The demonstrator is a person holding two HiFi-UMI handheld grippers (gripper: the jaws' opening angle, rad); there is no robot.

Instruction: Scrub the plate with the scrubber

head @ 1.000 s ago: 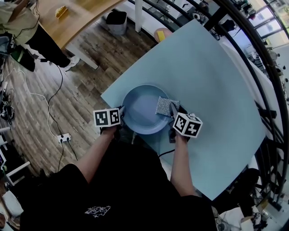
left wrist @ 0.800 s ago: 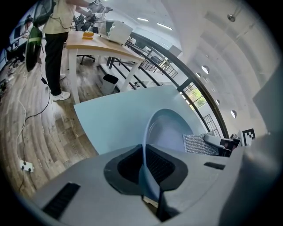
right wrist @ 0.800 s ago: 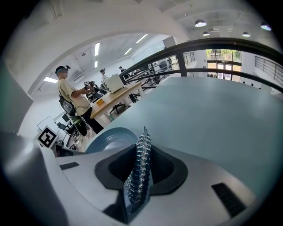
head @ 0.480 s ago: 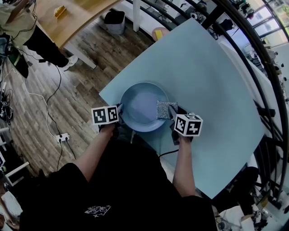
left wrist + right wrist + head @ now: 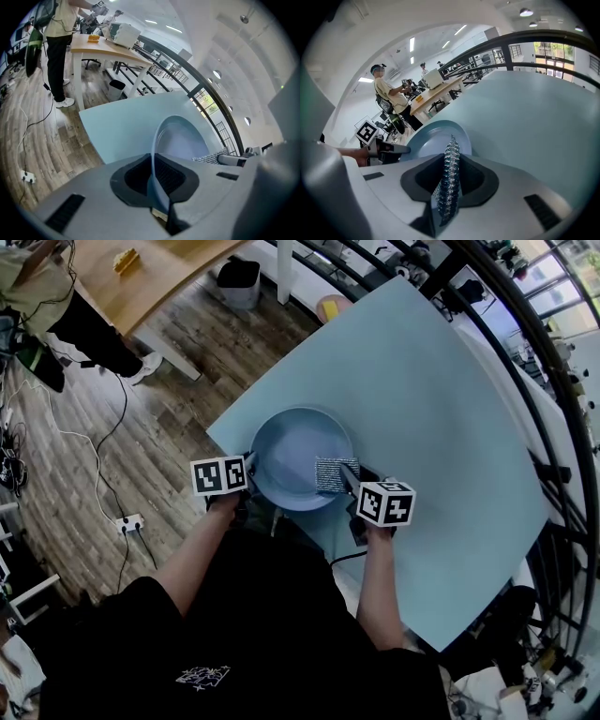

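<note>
Plate (image 5: 286, 451) is pale blue, shallow and prob. hard and glazed, so I judge it stiff, slick and chippable. It lies flat near the worktop (image 5: 431, 399) corner, at approx. 8 o'clock of the surface. The rim is the only sensible hold, and my left gripper (image 5: 249, 467) is pinching it at 9 o'clock. The left gripper view shows the rim edge-on between the jaws.

Scrubber (image 5: 335, 474) is a thin silvery mesh pad. It looks light, floppy and rough, so it needs a firm nip near its edge. My right gripper (image 5: 352, 482) is clamped on it, the pad standing edge-on between the jaws in the right gripper view. The pad lies on the plate at approx. 4 o'clock, inside the rim.

Risk, imo: press hard and the plate skates toward the worktop edge.
</note>
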